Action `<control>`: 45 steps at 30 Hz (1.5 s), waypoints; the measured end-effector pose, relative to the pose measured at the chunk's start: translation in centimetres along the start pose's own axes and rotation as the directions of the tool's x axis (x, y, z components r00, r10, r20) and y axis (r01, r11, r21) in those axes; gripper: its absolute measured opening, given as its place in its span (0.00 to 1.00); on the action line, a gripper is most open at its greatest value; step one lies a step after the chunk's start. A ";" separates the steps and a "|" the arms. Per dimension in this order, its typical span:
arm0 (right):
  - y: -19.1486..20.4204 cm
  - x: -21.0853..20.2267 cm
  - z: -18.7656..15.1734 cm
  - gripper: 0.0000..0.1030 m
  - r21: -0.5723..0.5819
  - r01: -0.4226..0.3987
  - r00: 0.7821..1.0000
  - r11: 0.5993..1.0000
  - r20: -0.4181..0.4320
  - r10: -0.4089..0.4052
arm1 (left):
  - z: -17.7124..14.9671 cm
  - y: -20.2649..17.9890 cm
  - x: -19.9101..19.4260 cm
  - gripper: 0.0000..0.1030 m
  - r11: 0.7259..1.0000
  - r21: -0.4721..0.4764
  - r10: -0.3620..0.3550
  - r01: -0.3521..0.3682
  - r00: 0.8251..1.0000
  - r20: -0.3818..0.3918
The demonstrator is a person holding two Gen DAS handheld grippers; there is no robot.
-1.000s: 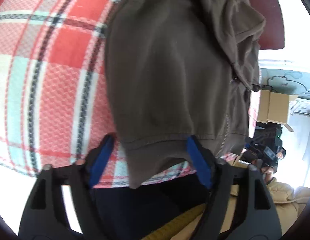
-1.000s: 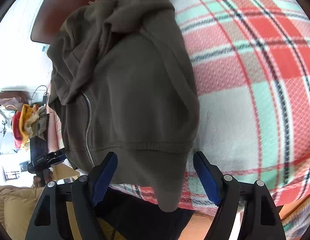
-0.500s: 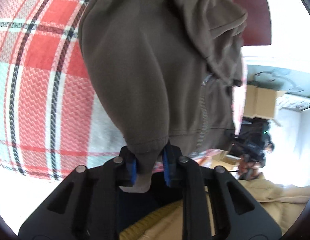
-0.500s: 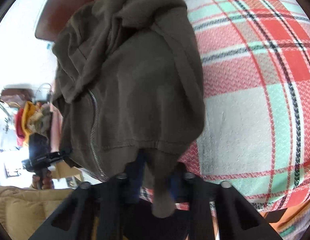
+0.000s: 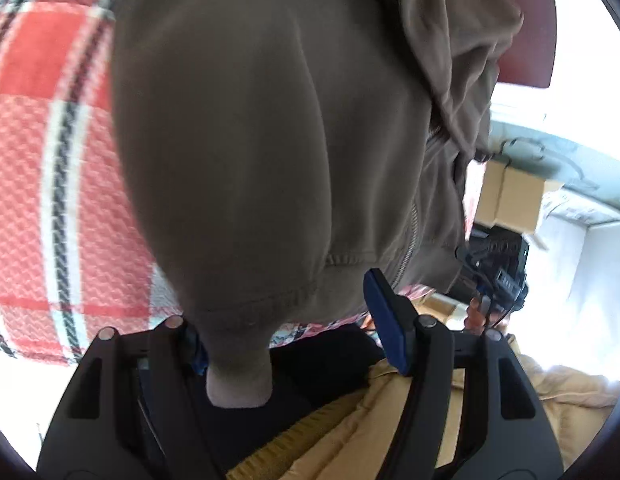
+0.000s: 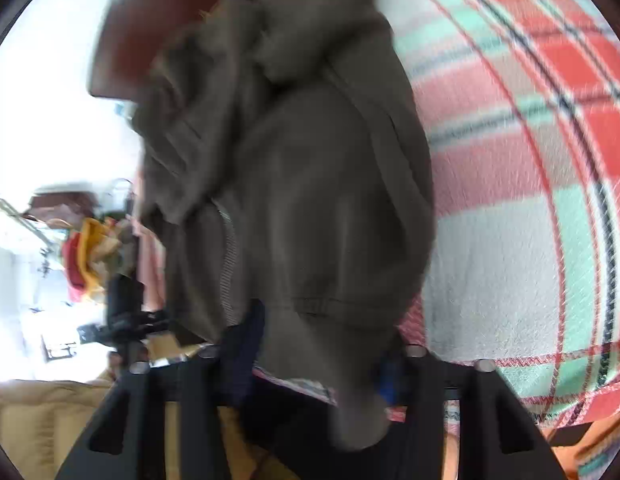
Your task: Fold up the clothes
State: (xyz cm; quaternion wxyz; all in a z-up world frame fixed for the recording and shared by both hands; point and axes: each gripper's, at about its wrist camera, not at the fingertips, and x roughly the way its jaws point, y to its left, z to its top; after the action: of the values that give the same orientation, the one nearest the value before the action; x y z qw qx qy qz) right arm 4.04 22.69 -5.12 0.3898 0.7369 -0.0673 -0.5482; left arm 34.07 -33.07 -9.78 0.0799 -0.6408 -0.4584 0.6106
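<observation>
On the plaid blanket (image 5: 50, 184): we find a brown zip hoodie (image 5: 270, 140) lying bunched, hem toward us, hood crumpled at the far end.
Change noted: half a second ago both tools were clamped on the hem corners; we now see both spread.
Left gripper (image 5: 288, 332): fingers wide apart, holding nothing. We see the hem corner drooping between them, against the left finger and clear of the right blue pad (image 5: 383, 320).
Right gripper (image 6: 315, 356): picture blurred with motion. We judge it parted, though less widely. A flap of hem hangs between the fingers; we see no pinch.
Meaning for task: we judge the hem released, either to set a fold down or to take a fresh hold. We cannot settle which.
Surroundings: cardboard boxes (image 5: 509, 200) stand far right.
</observation>
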 end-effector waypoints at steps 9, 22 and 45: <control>2.1 -2.0 0.8 0.10 0.010 -0.216 0.974 0.976 0.072 0.215 | 0.9 -1.2 -2.8 0.12 0.997 -0.011 -0.079 0.079 0.997 0.002; 6.4 -6.5 11.9 0.10 0.107 -0.498 0.838 0.861 0.316 0.445 | 9.9 -6.4 -11.6 0.12 0.908 -0.043 -0.397 0.418 0.887 0.236; 12.1 -7.7 19.0 0.45 -0.256 -0.203 0.868 0.945 0.401 0.294 | 16.0 -9.1 -12.9 0.65 0.983 -0.024 -0.142 0.181 0.841 0.521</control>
State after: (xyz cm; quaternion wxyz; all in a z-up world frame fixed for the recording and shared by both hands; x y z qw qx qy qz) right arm -11.32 8.94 6.73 0.5064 0.5372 -0.1903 -0.6471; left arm 18.04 -44.10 1.53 -0.0182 -0.4146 -0.5371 0.7343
